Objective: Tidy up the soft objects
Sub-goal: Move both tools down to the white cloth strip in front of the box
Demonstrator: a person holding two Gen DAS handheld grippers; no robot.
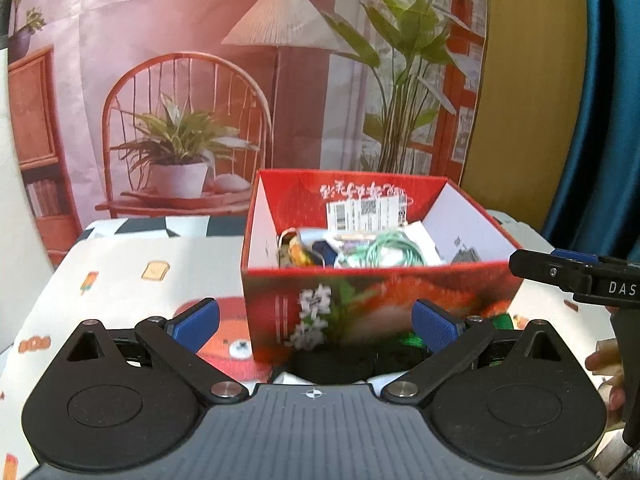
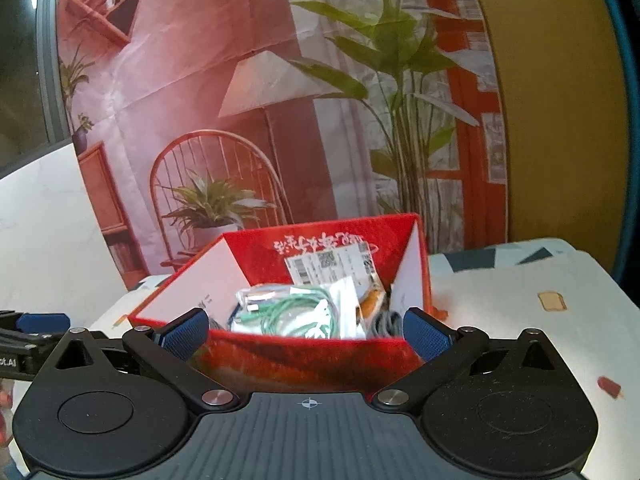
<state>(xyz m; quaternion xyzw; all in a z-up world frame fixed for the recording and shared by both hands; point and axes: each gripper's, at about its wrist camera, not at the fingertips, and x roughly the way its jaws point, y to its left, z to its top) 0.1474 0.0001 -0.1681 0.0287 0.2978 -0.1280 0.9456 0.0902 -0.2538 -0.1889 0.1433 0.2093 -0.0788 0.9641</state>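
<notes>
A red open cardboard box (image 1: 360,300) stands on the table just ahead of both grippers, also in the right wrist view (image 2: 312,360). Inside lie a coiled green cable in a clear bag (image 1: 384,254) (image 2: 296,312), white packets (image 2: 344,304), a colourful packet (image 1: 300,250) and a grey cable (image 2: 386,322). A black object (image 1: 332,366) and something green (image 1: 502,322) lie on the table before the box. My left gripper (image 1: 316,322) is open and empty, straddling the box's front. My right gripper (image 2: 306,332) is open and empty at the box's near wall; it also shows at the left wrist view's right edge (image 1: 560,272).
The table wears a white cloth (image 1: 120,280) with cartoon prints, including a red bear face (image 1: 228,340). A printed backdrop (image 1: 240,80) of a chair, lamp and plants hangs behind. A blue curtain (image 1: 600,120) hangs at the right.
</notes>
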